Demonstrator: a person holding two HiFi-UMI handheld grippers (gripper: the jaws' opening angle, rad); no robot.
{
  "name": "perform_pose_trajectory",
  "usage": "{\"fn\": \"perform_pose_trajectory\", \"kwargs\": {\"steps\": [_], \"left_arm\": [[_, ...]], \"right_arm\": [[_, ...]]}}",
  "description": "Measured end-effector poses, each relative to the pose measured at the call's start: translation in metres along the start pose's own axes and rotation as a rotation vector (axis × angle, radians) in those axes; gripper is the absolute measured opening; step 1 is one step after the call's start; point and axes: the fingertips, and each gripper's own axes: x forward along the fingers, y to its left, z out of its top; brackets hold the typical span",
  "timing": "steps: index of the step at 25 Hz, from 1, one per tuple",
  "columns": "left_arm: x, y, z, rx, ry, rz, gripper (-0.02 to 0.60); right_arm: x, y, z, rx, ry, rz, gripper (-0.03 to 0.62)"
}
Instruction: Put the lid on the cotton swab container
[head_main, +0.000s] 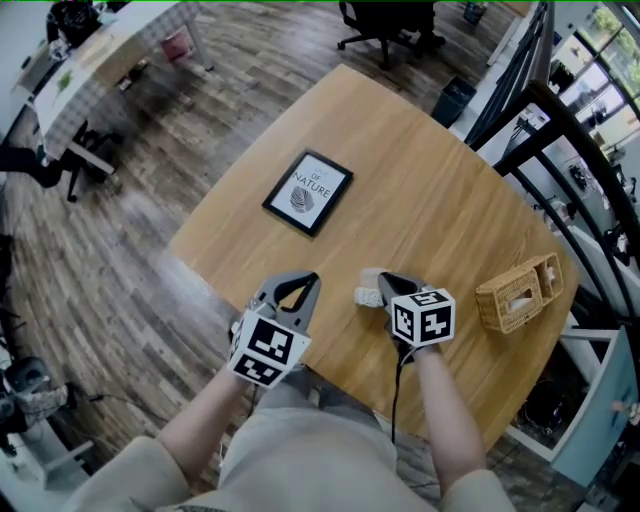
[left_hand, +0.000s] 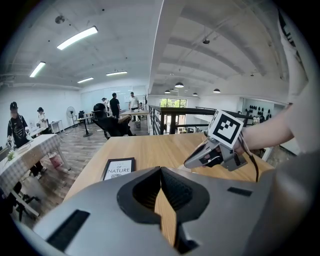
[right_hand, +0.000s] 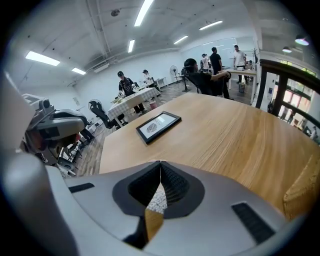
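The cotton swab container (head_main: 368, 293) is a small pale tub near the table's front edge. Its white swab heads (right_hand: 156, 200) show through the gap below my right gripper's jaws. My right gripper (head_main: 385, 280) hangs just over the tub's right side, its jaws meeting at the tips (right_hand: 160, 163) with nothing seen between them. My left gripper (head_main: 305, 282) is a little to the tub's left, apart from it. It is shut too (left_hand: 161, 170) and holds nothing. I cannot make out a separate lid.
A black-framed print (head_main: 308, 192) lies flat mid-table beyond the grippers. A wicker tissue box (head_main: 519, 292) stands at the right edge. The round wooden table (head_main: 430, 190) drops off just left of my left gripper. Chairs, tables and people are far behind.
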Motion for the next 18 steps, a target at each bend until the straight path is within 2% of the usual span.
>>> {"fn": "perform_pose_trajectory", "kwargs": {"steps": [4, 10, 18], "left_arm": [[-0.002, -0.004, -0.001, 0.004, 0.0, 0.0, 0.022], [-0.004, -0.004, -0.007, -0.002, 0.011, 0.007, 0.023], [-0.006, -0.001, -0.011, 0.004, 0.017, 0.017, 0.022]], "right_arm": [[0.002, -0.005, 0.013, -0.012, -0.045, -0.013, 0.026], [0.021, -0.01, 0.013, -0.002, -0.023, -0.014, 0.026], [0.003, -0.005, 0.004, -0.002, -0.02, -0.004, 0.026]]}}
